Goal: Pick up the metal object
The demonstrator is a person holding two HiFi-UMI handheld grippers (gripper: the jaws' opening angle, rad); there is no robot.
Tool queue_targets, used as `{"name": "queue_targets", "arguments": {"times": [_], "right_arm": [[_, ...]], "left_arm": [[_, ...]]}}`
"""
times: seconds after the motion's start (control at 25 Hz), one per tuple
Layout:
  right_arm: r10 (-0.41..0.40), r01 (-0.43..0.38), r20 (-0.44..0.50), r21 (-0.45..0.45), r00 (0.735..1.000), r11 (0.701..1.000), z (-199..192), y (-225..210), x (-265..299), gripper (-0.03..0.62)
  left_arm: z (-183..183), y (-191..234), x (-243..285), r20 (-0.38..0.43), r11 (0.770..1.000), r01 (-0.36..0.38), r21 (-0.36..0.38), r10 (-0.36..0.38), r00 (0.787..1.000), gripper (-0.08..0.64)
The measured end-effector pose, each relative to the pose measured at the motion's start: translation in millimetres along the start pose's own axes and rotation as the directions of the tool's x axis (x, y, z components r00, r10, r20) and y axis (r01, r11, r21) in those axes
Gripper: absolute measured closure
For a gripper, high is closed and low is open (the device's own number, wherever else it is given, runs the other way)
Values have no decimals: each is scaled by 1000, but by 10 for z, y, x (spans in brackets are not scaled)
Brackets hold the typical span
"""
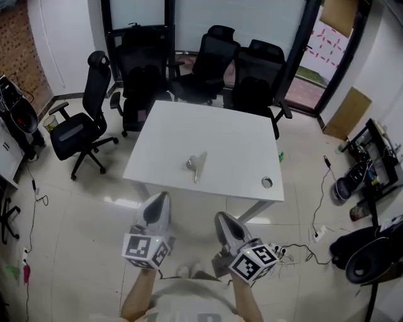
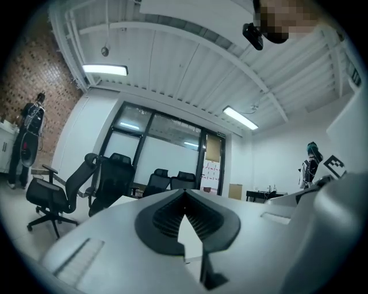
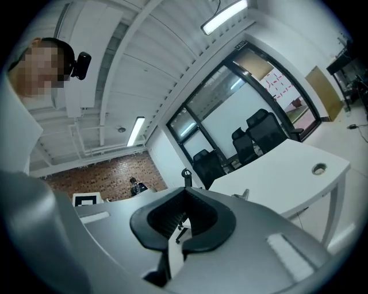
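metal object (image 1: 196,165) lying mid-frame on white table (image 1: 239,135). left gripper (image 1: 158,201), right gripper (image 1: 223,220) at lower centre, both pressed together, empty, well apart from it. risk: arriving closed, shoving it off-centre.

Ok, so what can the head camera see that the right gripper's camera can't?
Only the head view shows the person's forearms and the marker cube on the right gripper. Only the right gripper view shows the ceiling light and the brick wall. Both show the white table, the metal object lying on it, the round hole near its edge, and the black chairs.
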State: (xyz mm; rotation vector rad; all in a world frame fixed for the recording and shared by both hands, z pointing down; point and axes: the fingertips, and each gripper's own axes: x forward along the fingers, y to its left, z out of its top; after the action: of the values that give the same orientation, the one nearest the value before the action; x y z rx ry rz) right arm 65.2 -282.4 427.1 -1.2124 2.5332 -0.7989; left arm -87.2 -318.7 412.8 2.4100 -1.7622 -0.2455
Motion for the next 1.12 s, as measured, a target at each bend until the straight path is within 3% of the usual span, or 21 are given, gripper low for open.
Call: {"name": "queue_targets", "arguments": {"times": [0.28, 0.48, 0.76, 0.96, 1.04, 1.12], "right_arm": [[24, -30, -76, -74, 997, 997, 23, -148, 341, 580], [-3, 2, -54, -28, 999, 1000, 57, -264, 461, 580], [-49, 50, 10, -86, 999, 995, 199, -366, 606, 580], [-67, 69, 24, -67, 997, 995, 229, -470, 651, 580], [-87, 88, 13, -68, 996, 994, 187, -544, 646, 580], [-102, 102, 5, -64, 995, 993, 164, -612, 667, 580]], "left_arm": [[-119, -25, 295, -22, 999, -18, 28, 18, 1000, 561], [-122, 40, 421, -29, 1000, -8, 27, 9, 1000, 561], [-154, 32, 617, -20, 998, 24, 52, -23, 1000, 561], [-188, 39, 751, -12, 999, 36, 38, -36, 999, 561], [-323, 72, 852, -21, 997, 38, 67, -36, 999, 540], [-523, 107, 1051, -52, 988, 49, 150, -41, 998, 500]]}}
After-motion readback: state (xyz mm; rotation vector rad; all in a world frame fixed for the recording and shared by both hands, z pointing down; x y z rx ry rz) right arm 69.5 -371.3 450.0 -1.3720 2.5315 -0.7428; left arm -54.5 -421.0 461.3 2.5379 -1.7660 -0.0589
